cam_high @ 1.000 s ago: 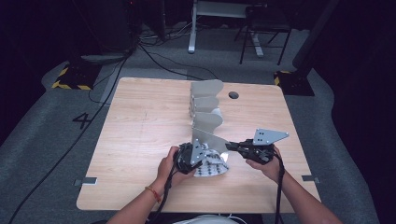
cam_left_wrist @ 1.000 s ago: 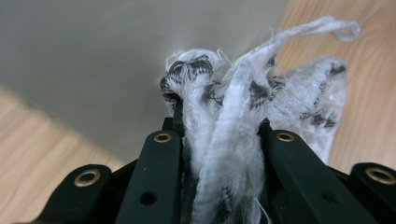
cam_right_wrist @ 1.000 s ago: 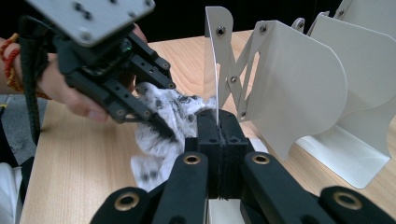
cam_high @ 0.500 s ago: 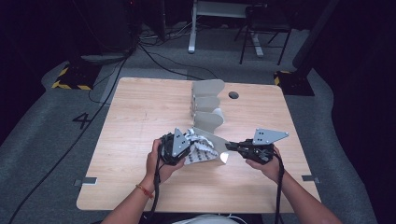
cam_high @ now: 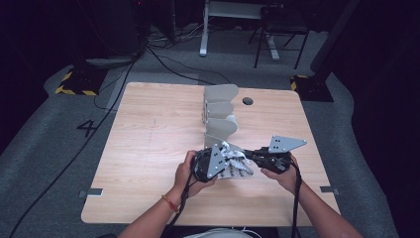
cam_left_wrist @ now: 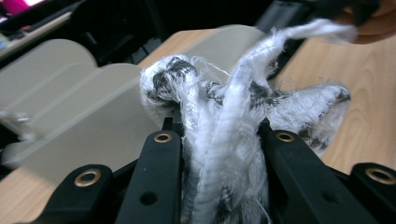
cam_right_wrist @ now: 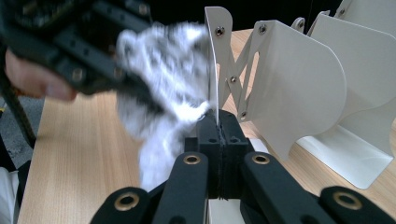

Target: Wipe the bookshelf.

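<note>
The white and grey fluffy cloth (cam_high: 236, 162), clamped in the left gripper (cam_high: 225, 161), has been lifted up beside the grey metal rack (cam_high: 220, 111) whose near plate is pinched by the tightly closed right gripper (cam_high: 250, 154), so wiping can go on.

Rack (cam_high: 221, 115) mid-table (cam_high: 148, 148); cloth (cam_high: 236, 162) at its near end, apparently between left gripper (cam_high: 214, 166) and right gripper (cam_high: 253, 156)

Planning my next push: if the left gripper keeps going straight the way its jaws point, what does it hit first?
Probably the nearest plate of the beige divider rack, just beyond the cloth clamped in the left gripper. Depth is hard to judge here.
</note>
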Demonstrator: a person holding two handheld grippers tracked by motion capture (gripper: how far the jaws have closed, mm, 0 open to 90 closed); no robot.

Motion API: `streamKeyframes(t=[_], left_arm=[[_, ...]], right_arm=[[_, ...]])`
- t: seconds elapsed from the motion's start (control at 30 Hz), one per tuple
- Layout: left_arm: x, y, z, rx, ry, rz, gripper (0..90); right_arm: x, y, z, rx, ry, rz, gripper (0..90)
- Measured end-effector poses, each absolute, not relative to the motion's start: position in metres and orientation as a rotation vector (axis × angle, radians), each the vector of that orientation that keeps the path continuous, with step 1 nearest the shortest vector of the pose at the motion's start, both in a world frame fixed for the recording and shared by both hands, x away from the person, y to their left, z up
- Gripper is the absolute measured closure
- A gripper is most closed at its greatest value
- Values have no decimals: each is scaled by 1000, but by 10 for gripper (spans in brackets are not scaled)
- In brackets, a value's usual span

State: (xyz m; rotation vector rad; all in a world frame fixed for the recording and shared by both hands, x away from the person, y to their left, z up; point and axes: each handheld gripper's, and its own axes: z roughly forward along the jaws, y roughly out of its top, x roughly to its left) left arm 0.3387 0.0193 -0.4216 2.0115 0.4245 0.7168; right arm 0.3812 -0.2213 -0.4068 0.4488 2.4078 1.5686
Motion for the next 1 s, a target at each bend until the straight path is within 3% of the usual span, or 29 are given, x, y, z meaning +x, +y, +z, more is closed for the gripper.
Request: streamKeyframes(t=[0.3, 0.5, 0.8, 1.0], left_arm=[[346, 1, -459, 2163, 378, 630, 744], [362, 17, -488, 2321, 440, 603, 745], [375, 60, -481, 2282, 624, 647, 744], [374, 52, -482, 2249, 641, 605, 744]], right_arm=[[382, -223, -407, 451, 2407, 1562, 900], [383, -224, -407, 458, 2404, 1561, 899], [383, -222, -406, 458, 2404, 1548, 900], [384, -222, -407, 463, 2405, 1556, 900]])
